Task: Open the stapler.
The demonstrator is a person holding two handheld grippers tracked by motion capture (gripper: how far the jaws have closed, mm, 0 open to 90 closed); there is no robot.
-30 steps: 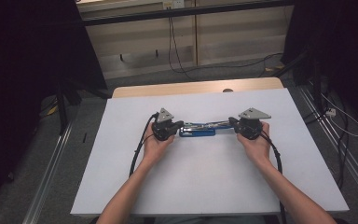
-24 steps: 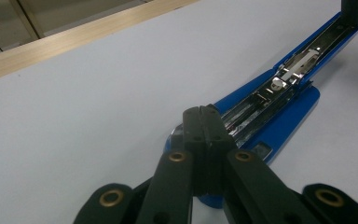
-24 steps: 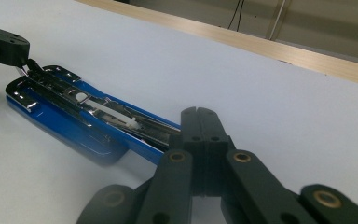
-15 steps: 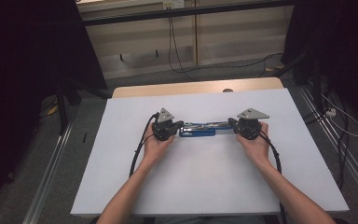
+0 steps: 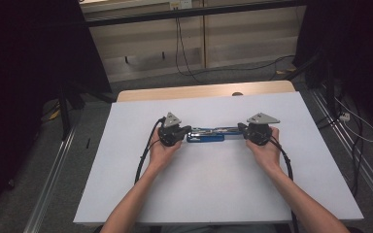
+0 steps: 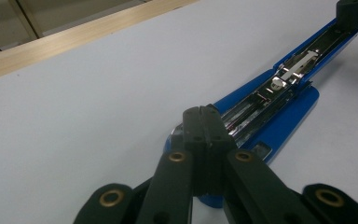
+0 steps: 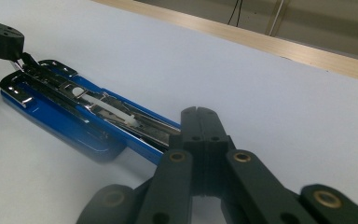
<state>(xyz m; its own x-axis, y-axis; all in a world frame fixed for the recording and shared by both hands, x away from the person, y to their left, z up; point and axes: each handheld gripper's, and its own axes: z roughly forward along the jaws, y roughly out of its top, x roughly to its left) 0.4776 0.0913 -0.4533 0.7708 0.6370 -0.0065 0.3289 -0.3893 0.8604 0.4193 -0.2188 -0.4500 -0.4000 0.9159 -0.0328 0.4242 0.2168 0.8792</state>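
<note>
Two closed grippers, the left gripper (image 5: 187,131) at nine o'clock and the right gripper (image 5: 242,129) at three o'clock, are set against the ends of an opened blue stapler (image 5: 209,135) lying mid-sheet on the white table (image 5: 213,189); no lettering is legible on it.

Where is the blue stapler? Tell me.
In the high view the blue stapler lies opened out mid-table on the white sheet, between the left tool and right tool.

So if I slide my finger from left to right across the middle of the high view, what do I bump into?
Bare white table → left gripper in the left hand → blue stapler, opened out flat → right gripper in the right hand → white table again.
</note>
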